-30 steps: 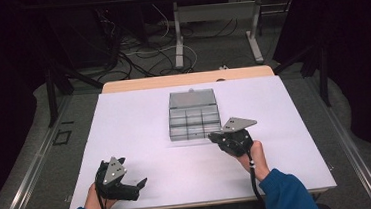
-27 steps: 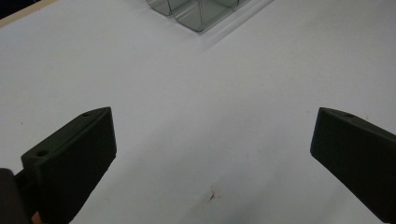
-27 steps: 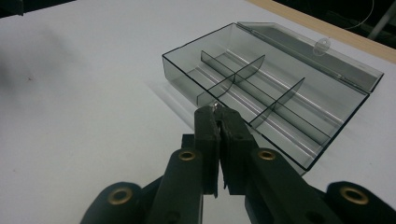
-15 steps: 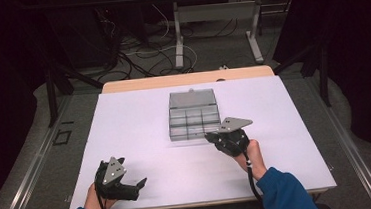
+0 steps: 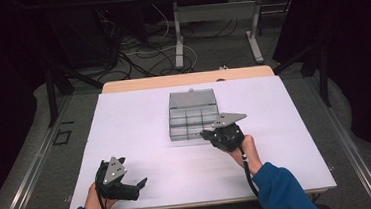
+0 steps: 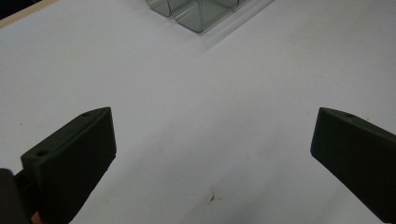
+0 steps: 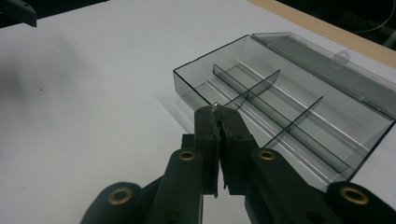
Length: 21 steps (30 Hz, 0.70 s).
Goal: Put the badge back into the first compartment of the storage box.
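Observation:
A clear grey compartment box [image 5: 193, 115] with its lid folded back lies at the middle of the white table [image 5: 139, 113]. My right gripper [image 5: 206, 133] hovers at the box's near right corner. In the right gripper view its jaws [image 7: 218, 112] are pressed together, with a tiny silvery piece [image 7: 217, 106] pinched at their tips just above the box's [image 7: 289, 107] nearest compartment. My left gripper [image 5: 133, 181] rests near the table's front left edge. Its jaws [image 6: 212, 140] stand wide apart over bare table, and a corner of the box [image 6: 196, 14] lies far ahead.
The box's compartments look empty. A wooden strip [image 5: 186, 78] runs along the table's far edge. Beyond it lie cables and the legs of another table [image 5: 178, 35] on the dark floor. A small dark speck [image 6: 212, 197] marks the white surface.
My right gripper has edged slightly left along the box's near edge. The left gripper has stayed put.

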Each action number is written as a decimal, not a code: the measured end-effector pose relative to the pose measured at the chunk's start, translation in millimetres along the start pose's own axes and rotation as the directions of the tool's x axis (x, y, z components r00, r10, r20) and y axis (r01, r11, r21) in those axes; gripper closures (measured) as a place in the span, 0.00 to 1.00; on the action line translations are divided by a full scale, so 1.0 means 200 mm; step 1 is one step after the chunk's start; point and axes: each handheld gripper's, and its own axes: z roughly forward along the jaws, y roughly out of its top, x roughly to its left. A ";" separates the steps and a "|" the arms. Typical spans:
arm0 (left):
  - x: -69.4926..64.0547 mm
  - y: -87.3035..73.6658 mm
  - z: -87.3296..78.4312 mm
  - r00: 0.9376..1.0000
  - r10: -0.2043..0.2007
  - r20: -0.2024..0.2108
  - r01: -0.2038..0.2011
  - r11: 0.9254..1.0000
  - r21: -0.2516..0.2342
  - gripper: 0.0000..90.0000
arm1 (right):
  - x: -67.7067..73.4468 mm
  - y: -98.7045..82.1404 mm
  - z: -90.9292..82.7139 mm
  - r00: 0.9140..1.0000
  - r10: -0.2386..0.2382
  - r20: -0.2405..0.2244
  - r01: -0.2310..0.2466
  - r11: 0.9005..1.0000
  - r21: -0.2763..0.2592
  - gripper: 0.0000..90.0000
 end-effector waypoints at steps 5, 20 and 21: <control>0.00 0.00 0.00 1.000 -0.001 0.001 0.001 1.000 -0.002 0.00 | 0.00 0.03 0.05 1.000 -0.011 -0.003 0.011 1.000 -0.002 0.97; 0.00 0.00 0.00 1.000 0.009 -0.006 -0.009 1.000 -0.001 0.00 | 0.02 0.12 0.13 0.999 -0.029 -0.026 0.029 1.000 0.011 0.97; 0.00 0.00 0.00 1.000 0.000 0.001 0.000 1.000 -0.002 0.00 | 0.01 0.14 0.13 1.000 -0.019 -0.023 0.019 1.000 0.007 0.97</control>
